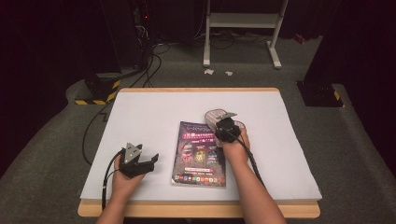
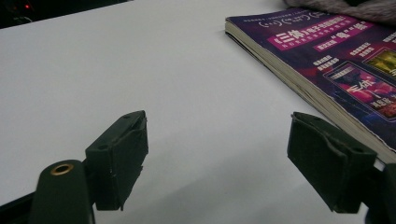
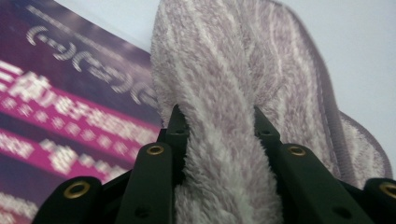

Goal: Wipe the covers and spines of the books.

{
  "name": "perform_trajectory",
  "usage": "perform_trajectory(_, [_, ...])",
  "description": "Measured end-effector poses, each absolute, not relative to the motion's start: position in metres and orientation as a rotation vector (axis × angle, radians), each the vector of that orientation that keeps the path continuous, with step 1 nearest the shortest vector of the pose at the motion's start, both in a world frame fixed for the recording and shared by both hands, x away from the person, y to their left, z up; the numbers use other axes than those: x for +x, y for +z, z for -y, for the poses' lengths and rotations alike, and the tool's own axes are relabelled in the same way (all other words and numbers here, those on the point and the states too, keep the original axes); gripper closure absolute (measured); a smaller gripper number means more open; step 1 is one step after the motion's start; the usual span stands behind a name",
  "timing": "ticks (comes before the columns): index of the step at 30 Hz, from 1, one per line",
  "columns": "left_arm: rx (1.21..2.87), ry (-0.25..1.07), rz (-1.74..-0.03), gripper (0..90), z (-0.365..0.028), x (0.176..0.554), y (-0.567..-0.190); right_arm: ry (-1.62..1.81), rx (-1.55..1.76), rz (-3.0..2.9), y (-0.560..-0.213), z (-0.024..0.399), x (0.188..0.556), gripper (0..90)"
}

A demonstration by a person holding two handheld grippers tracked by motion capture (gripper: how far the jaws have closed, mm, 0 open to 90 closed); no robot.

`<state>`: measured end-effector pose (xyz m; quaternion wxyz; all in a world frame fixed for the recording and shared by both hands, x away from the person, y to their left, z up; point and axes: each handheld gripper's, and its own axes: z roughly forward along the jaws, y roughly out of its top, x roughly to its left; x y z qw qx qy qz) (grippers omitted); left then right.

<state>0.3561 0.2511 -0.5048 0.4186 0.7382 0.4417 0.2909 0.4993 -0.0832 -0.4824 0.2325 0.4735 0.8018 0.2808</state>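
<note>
A purple-covered book [image 1: 200, 153] lies flat in the middle of the white table [image 1: 154, 112]; its spine edge and cover [image 2: 336, 65] appear in the left gripper view. A fluffy pale purple striped cloth [image 3: 233, 93] is bunched between the jaws of my right gripper [image 3: 219, 126], which is shut on it. In the high view that cloth [image 1: 215, 116] rests by the book's far right corner under the right gripper [image 1: 225, 127]. My left gripper [image 1: 148, 159] sits left of the book, near the front, jaws wide open [image 2: 215, 158] with bare table between them.
The table's wooden front edge [image 1: 196, 210] runs below the white sheet. Beyond the far edge are a white metal stand [image 1: 243, 28], cables [image 1: 140, 70] and a black-and-yellow striped base [image 1: 95, 95] on grey carpet.
</note>
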Motion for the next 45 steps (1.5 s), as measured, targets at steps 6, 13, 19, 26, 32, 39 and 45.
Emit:
perform_trajectory(6, [1.85, 0.721, -1.103, 20.5, -0.252, 0.356, -0.505, 0.806, 1.253, -2.255, -0.483, 0.045, 0.509, 68.7])
perform_trajectory(13, [1.85, 0.723, -1.097, 20.5, -0.252, 0.355, -0.505, 0.872, 1.122, -2.349, -0.483, -0.032, 0.508, 68.6])
perform_trajectory(19, [1.849, 0.724, -1.096, 20.5, -0.252, 0.355, -0.505, 0.857, 1.089, -2.368, -0.482, -0.041, 0.508, 68.6])
perform_trajectory(26, [1.853, 0.728, -1.093, 20.5, -0.251, 0.355, -0.505, 0.834, 1.154, -2.309, -0.485, 0.003, 0.508, 68.6])
perform_trajectory(32, [1.851, 0.731, -1.094, 20.5, -0.251, 0.355, -0.505, 0.805, 1.263, -2.225, -0.485, 0.062, 0.505, 68.6])
perform_trajectory(39, [1.853, 0.732, -1.095, 20.6, -0.251, 0.355, -0.505, 0.808, 1.344, -2.164, -0.486, 0.106, 0.502, 68.5])
perform_trajectory(45, [1.852, 0.731, -1.096, 20.5, -0.251, 0.355, -0.505, 0.801, 1.337, -2.153, -0.487, 0.106, 0.5, 68.5])
